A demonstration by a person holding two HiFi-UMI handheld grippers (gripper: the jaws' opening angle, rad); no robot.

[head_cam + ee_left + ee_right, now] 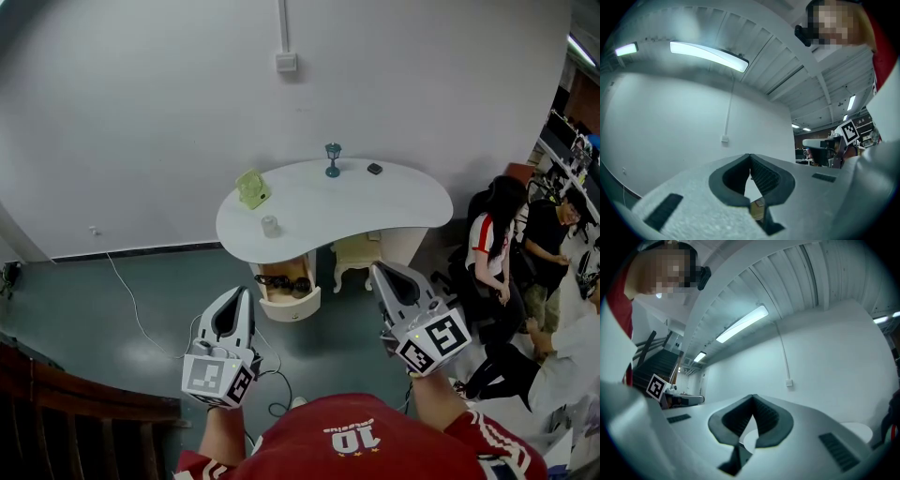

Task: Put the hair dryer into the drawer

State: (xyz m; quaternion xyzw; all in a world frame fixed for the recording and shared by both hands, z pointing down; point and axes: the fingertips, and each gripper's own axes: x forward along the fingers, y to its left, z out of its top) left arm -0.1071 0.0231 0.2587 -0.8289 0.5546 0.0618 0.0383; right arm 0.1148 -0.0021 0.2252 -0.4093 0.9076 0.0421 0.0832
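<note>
Left gripper [244, 296] and right gripper [379, 273]: jaws closed, nothing held, both well short of the table [403, 202]. Dark shape in the open drawer [294, 309] is probably the dryer [275, 279], not certain. Judged light, rigid, with a slick shell; best gripped at the handle.

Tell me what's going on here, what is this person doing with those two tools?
A person in a red shirt stands back from the white table, holding the left tongs and right tongs, both shut and empty. The table's drawer is open with dark things inside; nothing is being handled.
</note>
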